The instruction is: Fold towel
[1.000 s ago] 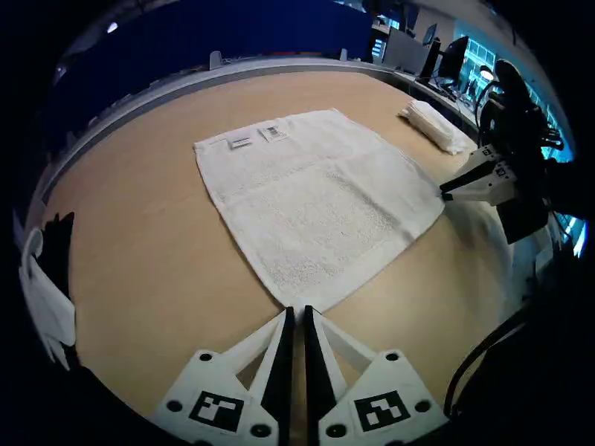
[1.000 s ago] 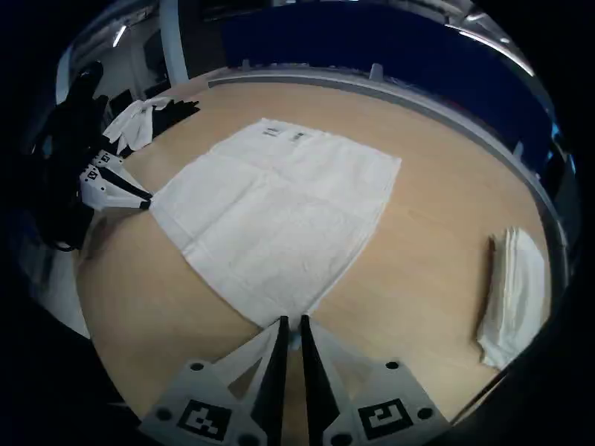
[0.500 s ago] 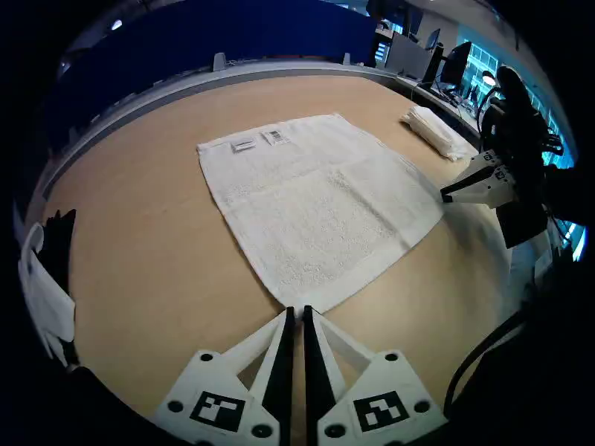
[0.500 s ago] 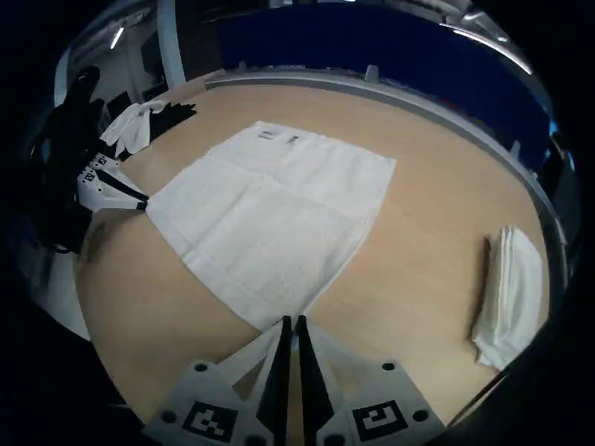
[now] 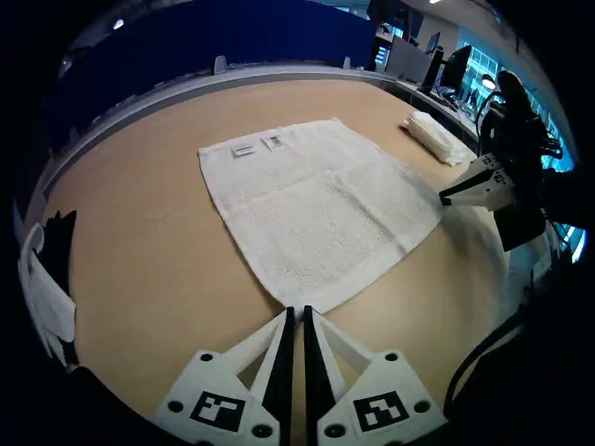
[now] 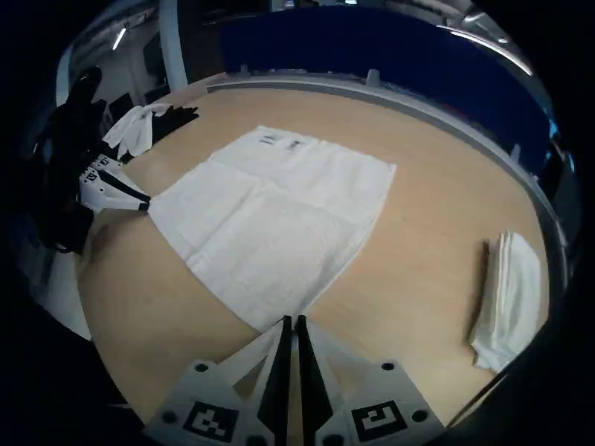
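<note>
Lying flat on the wooden table (image 5: 149,245), the white towel (image 5: 320,208) looks ready. Did the right gripper (image 6: 290,323) just narrow its jaws?

Yes, it's clenched on its near corner now. The left gripper (image 5: 297,316) is pinching the other, so the fold can probably start.

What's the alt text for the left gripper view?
A white towel lies spread flat on a wooden table, its near corner pinched by the shut left gripper. The right gripper, farther off, meets the towel's right-hand corner; a stack of folded towels sits beyond it.
</note>
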A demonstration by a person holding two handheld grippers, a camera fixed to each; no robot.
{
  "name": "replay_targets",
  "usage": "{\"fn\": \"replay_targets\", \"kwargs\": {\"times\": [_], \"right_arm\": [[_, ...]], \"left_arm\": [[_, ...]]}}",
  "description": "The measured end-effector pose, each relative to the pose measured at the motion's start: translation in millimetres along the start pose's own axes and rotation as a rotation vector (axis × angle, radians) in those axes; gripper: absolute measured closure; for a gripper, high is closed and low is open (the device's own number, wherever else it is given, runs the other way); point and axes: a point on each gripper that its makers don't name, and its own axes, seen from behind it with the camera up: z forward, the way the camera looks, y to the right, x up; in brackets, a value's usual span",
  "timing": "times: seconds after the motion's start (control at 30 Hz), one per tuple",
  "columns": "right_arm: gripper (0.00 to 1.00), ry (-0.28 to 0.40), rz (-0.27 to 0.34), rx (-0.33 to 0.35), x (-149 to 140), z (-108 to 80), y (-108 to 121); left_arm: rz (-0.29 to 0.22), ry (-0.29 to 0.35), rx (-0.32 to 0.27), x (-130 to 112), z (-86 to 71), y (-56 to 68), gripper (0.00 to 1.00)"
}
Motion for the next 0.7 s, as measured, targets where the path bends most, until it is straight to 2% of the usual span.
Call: {"fn": "replay_targets", "kwargs": {"times": [0.7], "right_arm": [[0.94, 0.09, 0.026, 0.014, 54.8, -13.4, 8.3]], "left_arm": [[-0.066, 0.084, -0.012, 39.7, -22.3, 0.3, 0.92]]}}
